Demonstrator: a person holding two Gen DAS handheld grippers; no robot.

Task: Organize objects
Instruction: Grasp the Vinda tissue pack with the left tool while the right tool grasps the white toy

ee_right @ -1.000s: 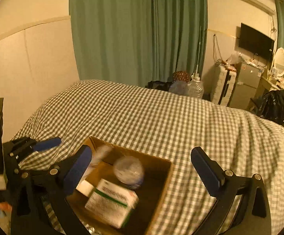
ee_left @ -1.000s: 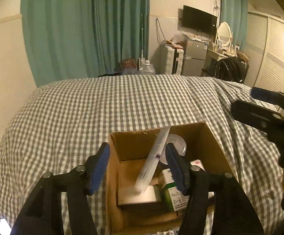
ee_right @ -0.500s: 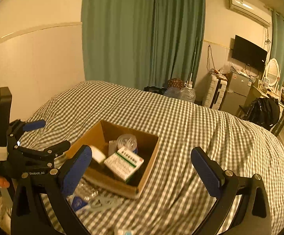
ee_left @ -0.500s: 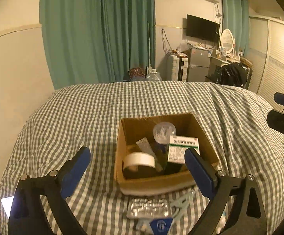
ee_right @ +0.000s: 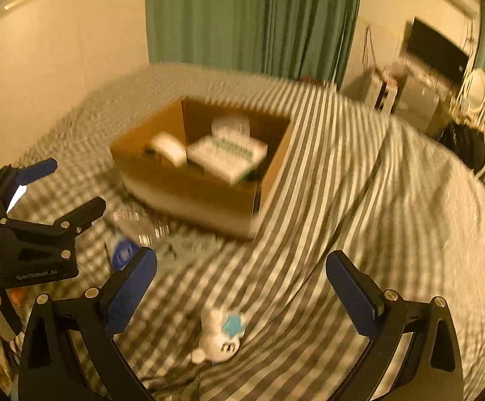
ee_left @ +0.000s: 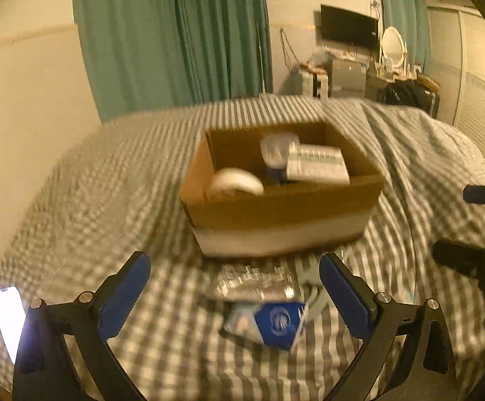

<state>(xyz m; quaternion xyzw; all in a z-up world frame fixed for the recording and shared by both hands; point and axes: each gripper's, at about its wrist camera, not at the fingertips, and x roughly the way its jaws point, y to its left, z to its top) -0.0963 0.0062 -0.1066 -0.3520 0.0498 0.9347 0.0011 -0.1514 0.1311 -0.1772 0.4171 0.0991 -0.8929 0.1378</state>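
Your left hand-held gripper hovers spread and empty over a blister pack and blue packet; your right hand-held gripper, likewise spread, hangs above a white figurine. The cardboard box lies beyond on the bed; labels are blurred.

box blocks mid-bed, blister pack and blue packet just before it, white toy near front, checked bed right side free

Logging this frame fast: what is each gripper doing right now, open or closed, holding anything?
Left gripper: open, holding nothing.
Right gripper: open, holding nothing.
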